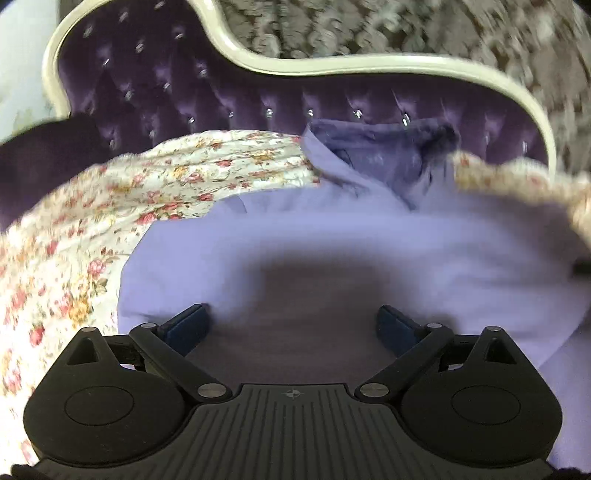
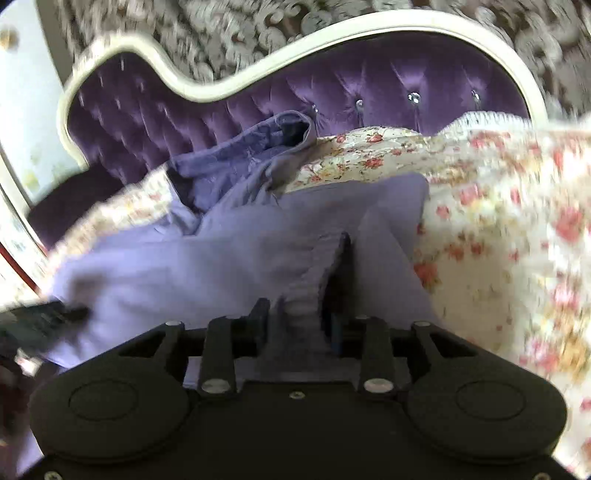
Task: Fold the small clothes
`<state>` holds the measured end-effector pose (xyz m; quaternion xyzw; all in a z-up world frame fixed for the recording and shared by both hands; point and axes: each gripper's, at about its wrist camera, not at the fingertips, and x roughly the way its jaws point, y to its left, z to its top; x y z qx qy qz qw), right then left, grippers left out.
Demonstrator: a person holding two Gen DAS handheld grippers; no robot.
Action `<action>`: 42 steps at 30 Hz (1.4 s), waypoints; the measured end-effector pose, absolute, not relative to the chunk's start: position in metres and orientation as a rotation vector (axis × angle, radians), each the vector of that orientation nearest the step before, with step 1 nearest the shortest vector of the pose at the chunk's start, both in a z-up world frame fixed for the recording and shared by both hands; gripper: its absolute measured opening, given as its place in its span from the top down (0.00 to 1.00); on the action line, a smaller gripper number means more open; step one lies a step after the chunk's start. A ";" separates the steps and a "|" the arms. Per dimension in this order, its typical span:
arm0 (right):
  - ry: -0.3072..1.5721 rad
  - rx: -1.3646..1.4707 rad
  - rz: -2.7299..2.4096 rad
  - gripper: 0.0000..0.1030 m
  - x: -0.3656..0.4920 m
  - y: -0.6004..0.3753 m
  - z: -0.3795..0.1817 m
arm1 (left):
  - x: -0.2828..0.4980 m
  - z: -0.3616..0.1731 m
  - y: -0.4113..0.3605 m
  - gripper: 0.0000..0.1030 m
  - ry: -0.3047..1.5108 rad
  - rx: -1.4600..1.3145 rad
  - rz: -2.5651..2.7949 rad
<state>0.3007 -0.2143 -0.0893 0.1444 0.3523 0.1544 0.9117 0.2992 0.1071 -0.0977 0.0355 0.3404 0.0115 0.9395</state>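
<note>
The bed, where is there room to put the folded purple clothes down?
Bare floral quilt lies left of the lavender garment, below the purple headboard. More quilt shows right of the garment in the right wrist view. The middle is crowded: the right tongs pinch the cloth and the left tongs hover open.

From where I sit, the garment (image 1: pixel 332 236) reads as plain lavender, with a darker, greyer purple at its hood (image 1: pixel 376 151). Under it, the bedspread (image 1: pixel 110 206) is cream, strewn with small pink-red roses and ochre-yellow sprigs. The headboard (image 2: pixel 369 81) is deep purple tufted velvet studded with glinting clear buttons, framed in an ivory border. Behind it, the wallpaper (image 2: pixel 221 29) shows pale grey scrollwork on brown. My left gripper (image 1: pixel 291 321) is matte black with dark blue pads (image 1: pixel 186 325).
</note>
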 end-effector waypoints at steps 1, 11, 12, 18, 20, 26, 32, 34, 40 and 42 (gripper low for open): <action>0.711 0.313 0.321 0.50 0.298 -0.219 -0.085 | 0.297 -0.098 0.107 0.03 0.686 0.071 0.026; 0.670 0.498 0.307 0.45 0.331 -0.255 -0.086 | 0.298 -0.098 0.111 0.01 0.688 0.034 0.030; 0.726 0.530 0.274 0.45 0.336 -0.259 -0.097 | 0.298 -0.098 0.111 0.01 0.687 0.032 0.028; 0.795 0.472 0.165 0.52 0.318 -0.267 -0.107 | 0.297 -0.097 0.112 0.01 0.686 0.025 0.024; 0.799 0.403 0.153 0.44 0.316 -0.262 -0.100 | 0.297 -0.097 0.111 0.01 0.685 0.026 0.024; 0.684 0.305 0.124 0.39 0.325 -0.253 -0.077 | 0.297 -0.097 0.110 0.01 0.688 0.024 0.021; 0.772 0.209 0.066 0.31 0.365 -0.241 -0.102 | 0.297 -0.098 0.110 0.00 0.681 0.022 0.026; 0.766 0.173 0.062 0.31 0.366 -0.239 -0.111 | 0.296 -0.099 0.110 0.00 0.677 0.021 0.027; 0.776 0.142 0.068 0.28 0.362 -0.239 -0.103 | 0.300 -0.094 0.112 0.00 0.710 0.025 0.012; 0.752 0.130 0.072 0.28 0.359 -0.239 -0.094 | 0.302 -0.087 0.114 0.01 0.732 0.023 -0.004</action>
